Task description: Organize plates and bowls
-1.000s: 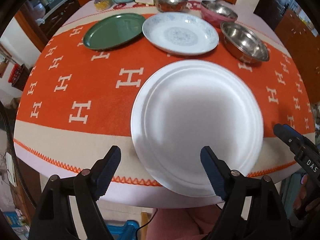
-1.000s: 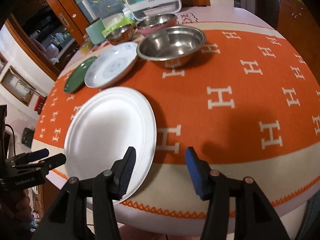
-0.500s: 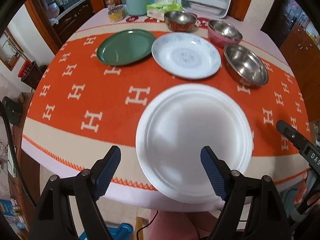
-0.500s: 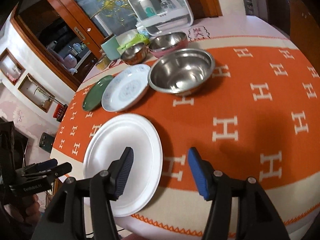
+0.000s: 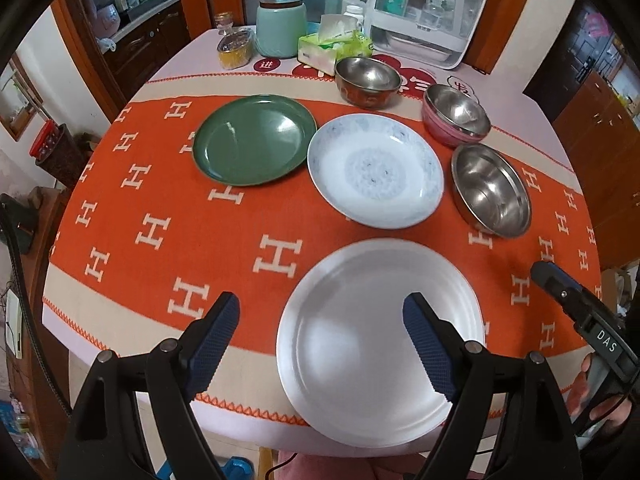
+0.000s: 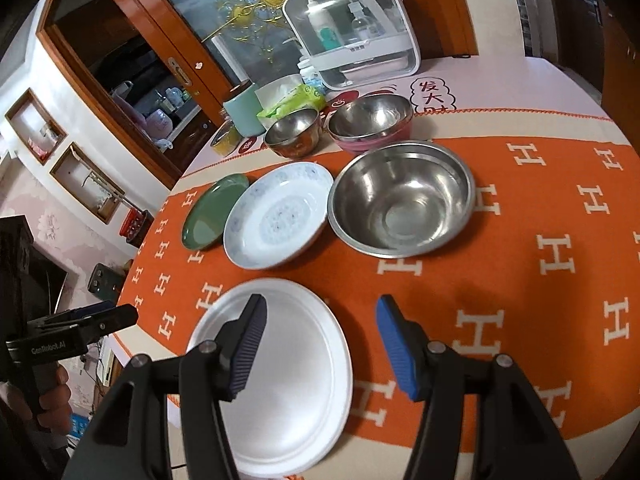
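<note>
A plain white plate point(image 5: 380, 336) lies at the table's near edge, also in the right wrist view point(image 6: 288, 376). Behind it are a green plate point(image 5: 254, 144), a blue-patterned white plate point(image 5: 374, 170) and a large steel bowl point(image 5: 492, 190). Farther back stand a pink-sided steel bowl point(image 5: 456, 114) and a brown-sided steel bowl point(image 5: 368, 80). My left gripper point(image 5: 320, 340) is open and empty above the near edge, at the white plate's left. My right gripper point(image 6: 320, 344) is open and empty above the white plate's right side.
An orange cloth with white H marks point(image 5: 160, 232) covers the round table. At the back stand a teal canister point(image 5: 280, 26), a tissue pack point(image 5: 332, 46), a small jar point(image 5: 236, 48) and a white dish cabinet point(image 5: 424, 12). Wooden cabinets surround the table.
Both grippers have drawn back and risen from the table, so the plates look smaller and farther. Both stay open. No dish has moved.
</note>
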Demonstrator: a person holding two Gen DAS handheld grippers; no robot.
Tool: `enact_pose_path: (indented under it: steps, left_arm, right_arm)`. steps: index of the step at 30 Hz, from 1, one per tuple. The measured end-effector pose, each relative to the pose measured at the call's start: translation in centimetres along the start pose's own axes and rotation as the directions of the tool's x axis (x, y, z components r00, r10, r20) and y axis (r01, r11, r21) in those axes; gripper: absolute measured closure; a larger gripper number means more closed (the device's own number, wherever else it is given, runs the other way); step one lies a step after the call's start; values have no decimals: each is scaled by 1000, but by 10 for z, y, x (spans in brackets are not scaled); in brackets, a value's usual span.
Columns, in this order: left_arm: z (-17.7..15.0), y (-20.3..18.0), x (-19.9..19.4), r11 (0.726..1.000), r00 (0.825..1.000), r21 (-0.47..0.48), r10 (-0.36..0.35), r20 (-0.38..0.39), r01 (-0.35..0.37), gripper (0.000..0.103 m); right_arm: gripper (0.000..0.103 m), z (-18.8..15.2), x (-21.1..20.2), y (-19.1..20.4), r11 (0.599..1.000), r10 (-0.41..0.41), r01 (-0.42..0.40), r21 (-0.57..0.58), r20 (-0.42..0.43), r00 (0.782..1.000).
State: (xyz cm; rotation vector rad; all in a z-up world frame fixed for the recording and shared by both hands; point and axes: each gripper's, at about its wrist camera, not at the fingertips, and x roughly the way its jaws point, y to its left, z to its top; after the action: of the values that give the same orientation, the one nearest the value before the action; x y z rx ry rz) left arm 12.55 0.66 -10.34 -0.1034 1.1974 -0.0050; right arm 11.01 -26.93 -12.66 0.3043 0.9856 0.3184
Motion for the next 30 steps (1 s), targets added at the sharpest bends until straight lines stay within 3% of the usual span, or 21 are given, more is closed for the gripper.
enact_pose_path:
  steps: [10, 16, 22, 30]
  left_arm:
    - [35, 23, 27, 994, 993, -85, -71, -89, 63, 20]
    - [50, 39, 54, 978, 976, -159, -156, -149, 132, 20]
    - [57, 40, 79, 974, 969, -159, -189, -157, 164, 20]
    - [65, 35, 115, 972, 968, -153, -201, -153, 177, 20]
  right_arm:
    - [46, 20, 31, 9, 997, -12, 15, 70, -41, 999]
    - [46, 24, 58, 13, 991, -1, 13, 129, -88, 996]
    - [46, 26, 87, 18, 988, -5, 25, 155, -125, 992]
    - [46, 27, 114, 13, 979, -4, 24, 202, -97, 995]
